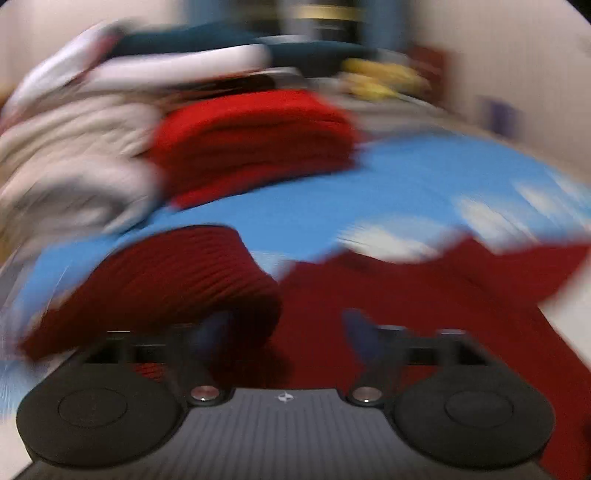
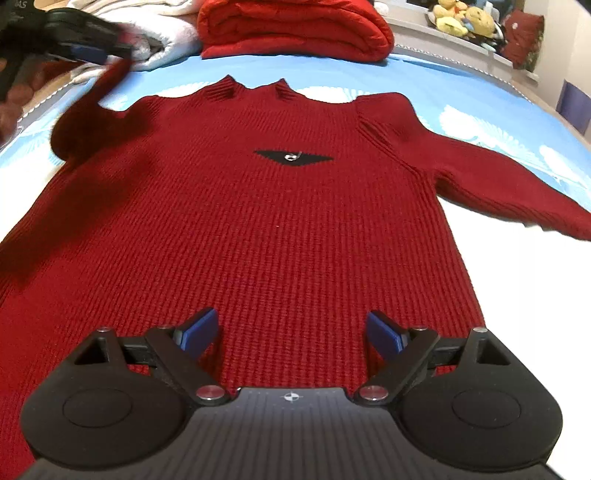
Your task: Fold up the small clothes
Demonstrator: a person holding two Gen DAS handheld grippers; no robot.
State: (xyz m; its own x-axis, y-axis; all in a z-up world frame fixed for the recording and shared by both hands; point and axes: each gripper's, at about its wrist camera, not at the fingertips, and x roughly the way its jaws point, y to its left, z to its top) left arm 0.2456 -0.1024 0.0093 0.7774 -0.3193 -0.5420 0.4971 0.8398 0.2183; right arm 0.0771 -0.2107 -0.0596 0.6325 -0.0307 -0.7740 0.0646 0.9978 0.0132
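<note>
Sweater (image 2: 258,221) hem hidden, left tongs (image 2: 99,51) blurred

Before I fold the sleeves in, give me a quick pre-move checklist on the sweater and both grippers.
1. Sweater body lies flat, front up: ok.
2. Right sleeve spread out on the bed sheet: ok.
3. Left sleeve laid flat: not ok, lifted and blurred.
4. Left gripper holds that sleeve: cannot tell.
5. Right gripper open, nothing between its fingers: ok.
6. Folded red blanket apart from the collar: ok.
</note>
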